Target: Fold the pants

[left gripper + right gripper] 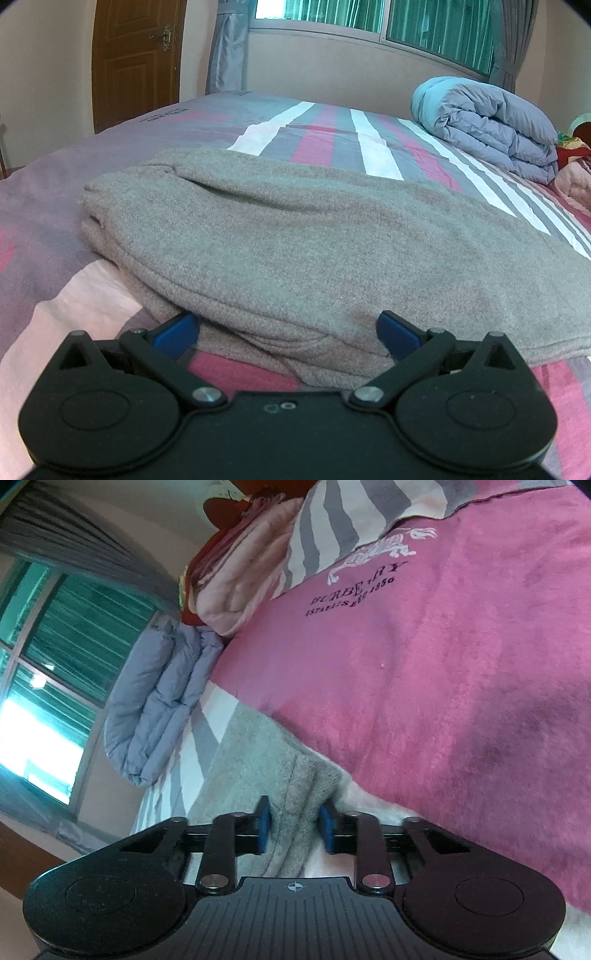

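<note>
While the pants (295, 243) lie as a grey folded bundle across the middle of the left wrist frame, on the striped bed (74, 184), the left gripper (288, 334) sits at the bottom centre with its blue fingers (173, 332) spread wide on either side of the near edge, pressing on nothing. That wide stance looks meant to straddle the thick layered hem so it can be taken in one bite. In the right wrist view, tilted hard, the right gripper (293, 827) at lower centre has drawn its pads (263, 825) in against a bunched fold of the pants (295, 794), and the cloth appears pinched between them. I judge this hold secures one end for the next fold. A rolled blue quilt (491, 125) rests at upper right, well apart from the pants.
</note>
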`<state>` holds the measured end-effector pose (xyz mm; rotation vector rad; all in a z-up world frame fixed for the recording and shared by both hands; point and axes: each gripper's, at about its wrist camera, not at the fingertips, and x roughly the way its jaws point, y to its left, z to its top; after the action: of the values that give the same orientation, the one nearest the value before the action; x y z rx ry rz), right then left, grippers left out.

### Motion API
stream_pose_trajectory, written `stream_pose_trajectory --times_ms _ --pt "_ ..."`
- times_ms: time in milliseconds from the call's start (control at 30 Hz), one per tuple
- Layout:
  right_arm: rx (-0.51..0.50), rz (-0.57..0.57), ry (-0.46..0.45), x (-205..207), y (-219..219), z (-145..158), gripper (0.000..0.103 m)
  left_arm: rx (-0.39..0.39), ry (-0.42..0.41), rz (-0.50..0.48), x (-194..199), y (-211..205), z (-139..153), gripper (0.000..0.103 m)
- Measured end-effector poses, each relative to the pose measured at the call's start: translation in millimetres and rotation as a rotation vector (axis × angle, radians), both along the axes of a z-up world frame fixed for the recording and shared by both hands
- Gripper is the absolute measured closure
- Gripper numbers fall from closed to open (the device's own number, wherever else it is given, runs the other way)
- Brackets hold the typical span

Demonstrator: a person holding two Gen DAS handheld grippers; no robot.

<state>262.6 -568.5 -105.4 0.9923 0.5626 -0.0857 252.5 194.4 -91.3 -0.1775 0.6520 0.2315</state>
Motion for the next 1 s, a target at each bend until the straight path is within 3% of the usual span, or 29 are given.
stream_pose_trajectory --times_ms 133,233,333,533,667,867,967,1000 --pt "-0.119 0.019 -0.002 1 13 21 0.081 -0.001 -0.05 0.019 -12 2 12 0.007" --pt "-0.183 0.027 -0.045 -5 27 43 0.081 -0.005 -0.126 0.086 -35 3 23 0.007" --pt "-0.245 0.075 -0.105 -2 52 69 0.081 0.004 -0.128 0.184 -54 6 28 0.007" --pt "-0.336 0.227 -0.223 11 138 118 0.081 -0.054 -0.123 0.277 -84 18 19 0.006" --pt "-0.359 0.34 -0.29 16 210 132 0.081 -0.104 -0.15 0.321 -102 36 15 0.006" --pt "-0.35 0.595 -0.315 9 346 99 0.081 -0.17 -0.173 0.363 -111 53 12 0.006" --pt "-0.303 0.807 -0.256 -3 420 49 0.081 -0.164 -0.157 0.367 -105 51 11 0.006" --pt "-0.229 0.934 -0.202 -5 445 24 0.08 -0.161 -0.156 0.364 -106 51 10 0.006"
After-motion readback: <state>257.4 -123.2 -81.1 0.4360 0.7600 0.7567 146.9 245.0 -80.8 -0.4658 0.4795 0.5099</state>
